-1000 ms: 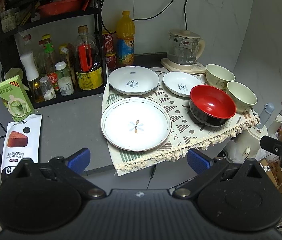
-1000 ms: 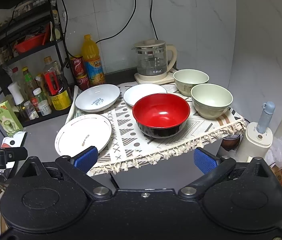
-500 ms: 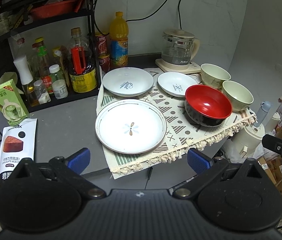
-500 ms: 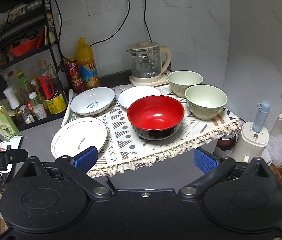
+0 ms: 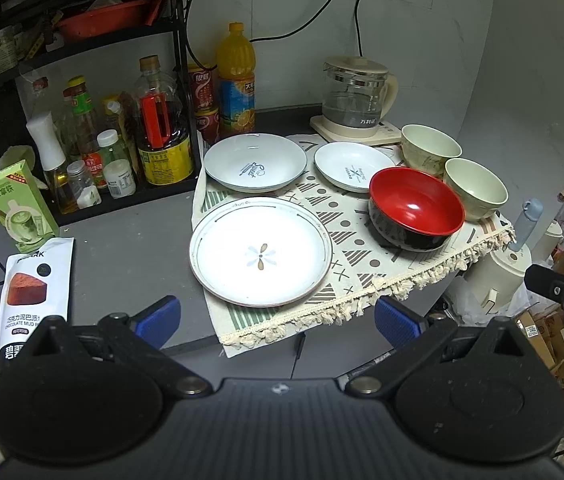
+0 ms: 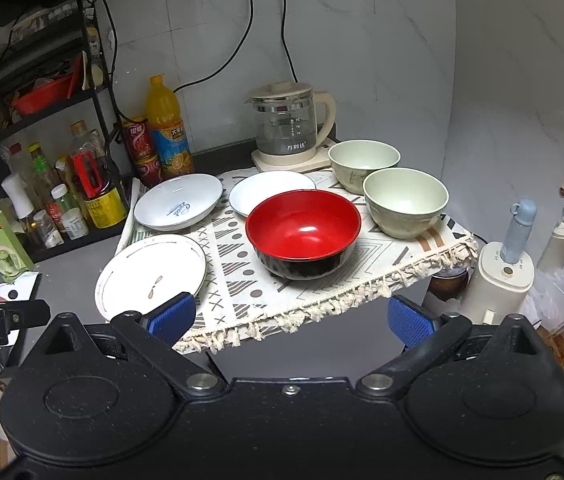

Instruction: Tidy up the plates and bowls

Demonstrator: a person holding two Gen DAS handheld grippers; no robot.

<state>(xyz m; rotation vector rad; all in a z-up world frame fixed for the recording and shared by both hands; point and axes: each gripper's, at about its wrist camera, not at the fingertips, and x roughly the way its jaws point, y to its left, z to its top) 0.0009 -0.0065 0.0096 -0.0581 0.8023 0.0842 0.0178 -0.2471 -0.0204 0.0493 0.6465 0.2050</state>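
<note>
Left gripper (image 5: 278, 318) and right gripper (image 6: 291, 318): both spread wide, holding nothing, short of the fringed patterned cloth (image 6: 322, 280). Nothing stacked yet, by the look of it. On the cloth: glossy red-and-black bowl (image 6: 303, 232), two matte pale-green bowls (image 6: 405, 200), three glazed white plates (image 5: 260, 250), all separate.

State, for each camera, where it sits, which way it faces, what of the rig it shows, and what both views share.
Left wrist: on the left hand-held gripper, facing forward and down at the flower plate; its open blue fingers show.
Right wrist: on the right hand-held gripper, facing the red bowl; open fingers show.
Shared: all dishes, kettle.
</note>
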